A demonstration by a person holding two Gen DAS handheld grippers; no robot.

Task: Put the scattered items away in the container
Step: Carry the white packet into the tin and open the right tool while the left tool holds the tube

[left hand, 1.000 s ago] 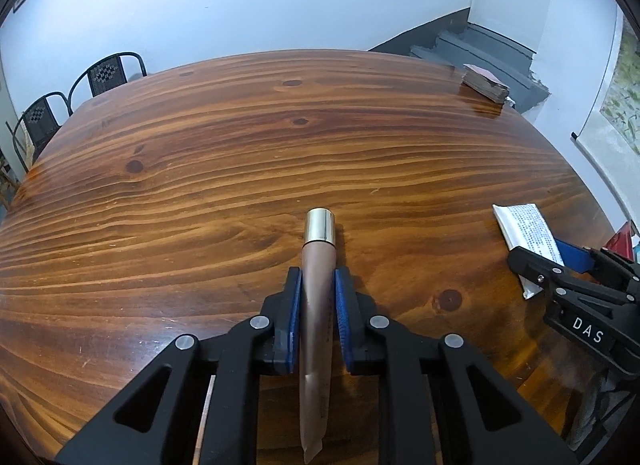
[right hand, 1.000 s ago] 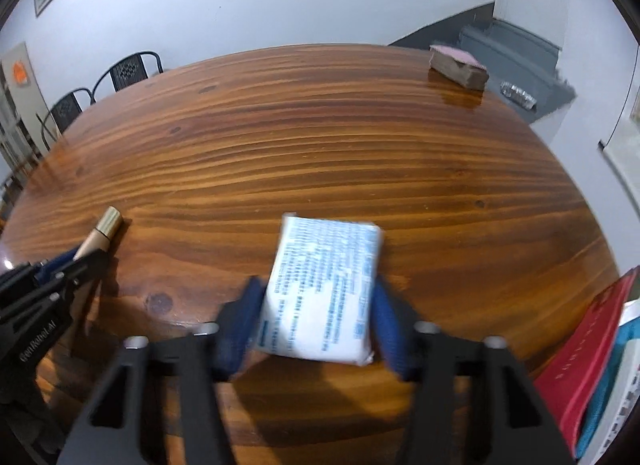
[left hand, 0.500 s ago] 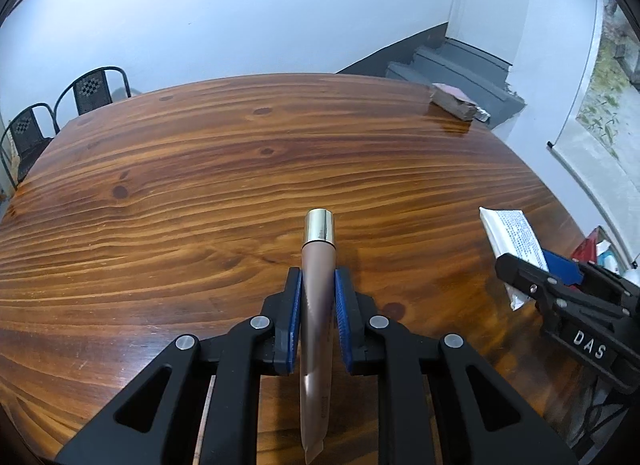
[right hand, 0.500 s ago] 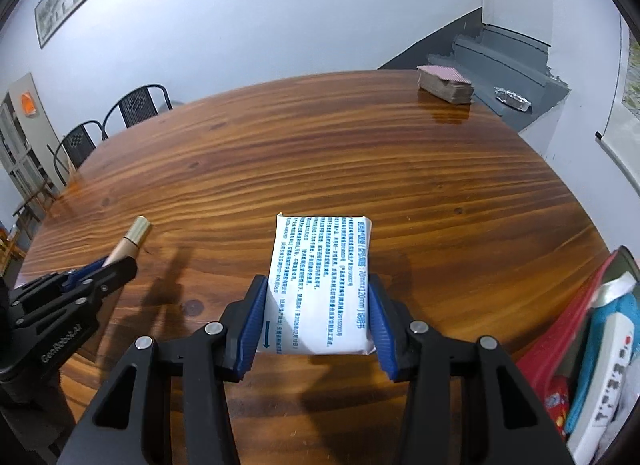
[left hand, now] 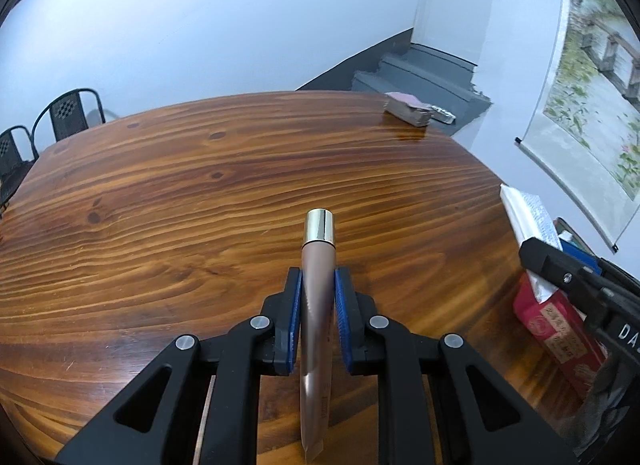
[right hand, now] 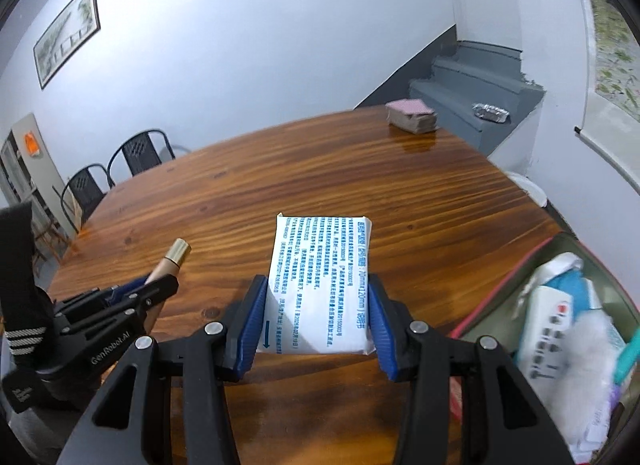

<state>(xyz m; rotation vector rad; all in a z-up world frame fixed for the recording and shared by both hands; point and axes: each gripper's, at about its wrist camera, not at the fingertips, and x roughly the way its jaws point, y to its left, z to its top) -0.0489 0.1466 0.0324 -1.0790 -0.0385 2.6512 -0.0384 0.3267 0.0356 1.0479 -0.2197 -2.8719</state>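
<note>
My left gripper (left hand: 317,281) is shut on a beige cosmetic tube (left hand: 316,305) with a gold cap, held above the wooden table (left hand: 200,193). The same tube (right hand: 170,261) and left gripper (right hand: 160,285) show at the left of the right wrist view. My right gripper (right hand: 318,289) is shut on a white packet with blue print (right hand: 320,281), lifted off the table. The red-rimmed container (right hand: 500,277) lies open at the lower right, holding a white remote-like item (right hand: 548,329), something fluffy and white and other things. In the left wrist view the packet (left hand: 528,213) and container (left hand: 556,325) appear at the right edge.
A pink-topped block (right hand: 412,115) sits at the table's far right edge, with grey steps (right hand: 472,85) and a foil object (right hand: 490,112) behind it. Black chairs (right hand: 116,169) stand at the far left. A scroll painting (left hand: 592,77) hangs on the right wall.
Both grippers have risen with their loads and tilted up, showing more wall and less table. The open container has come into view at the right of the right wrist view.
</note>
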